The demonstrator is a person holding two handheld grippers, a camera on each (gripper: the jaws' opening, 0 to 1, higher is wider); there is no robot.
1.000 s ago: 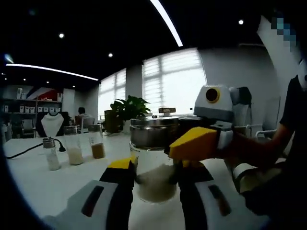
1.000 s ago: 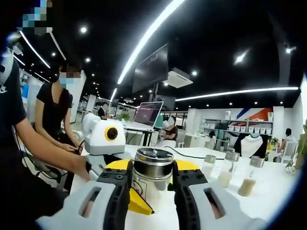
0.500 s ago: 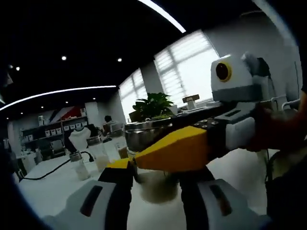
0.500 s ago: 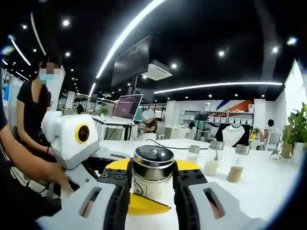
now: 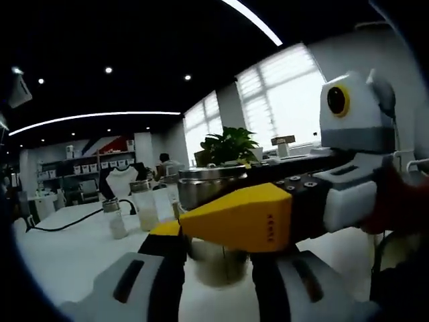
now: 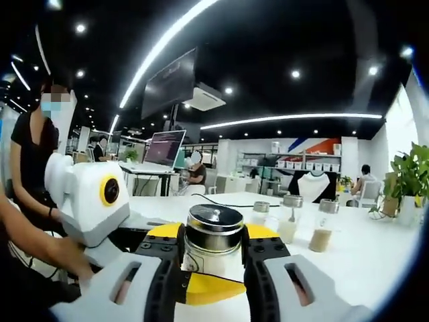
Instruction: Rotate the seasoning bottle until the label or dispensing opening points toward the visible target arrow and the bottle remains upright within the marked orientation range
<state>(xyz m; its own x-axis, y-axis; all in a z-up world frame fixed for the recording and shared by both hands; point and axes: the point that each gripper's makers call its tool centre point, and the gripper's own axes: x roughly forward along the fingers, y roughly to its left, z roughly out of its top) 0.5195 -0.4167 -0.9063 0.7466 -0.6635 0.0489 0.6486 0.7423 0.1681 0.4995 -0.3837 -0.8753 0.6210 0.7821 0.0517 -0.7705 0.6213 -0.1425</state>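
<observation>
Left gripper view: left gripper (image 5: pixel 216 248) clamped low on seasoning bottle (image 5: pixel 213 194), right gripper (image 5: pixel 268 216) crossing bottle's front; right gripper view: right gripper (image 6: pixel 213 247) clamped under bottle's steel cap (image 6: pixel 214 227), bottle (image 6: pixel 213 251) upright on white bench (image 6: pixel 375 265), three shakers (image 6: pixel 289 218) behind-right.

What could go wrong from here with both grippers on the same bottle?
Both the right gripper and the left gripper are shut on the seasoning bottle. If they twist unevenly, the metal cap may slip in the jaws, or the bottle may tip. A wide swing might also reach the three small bottles standing nearby on the table.
</observation>
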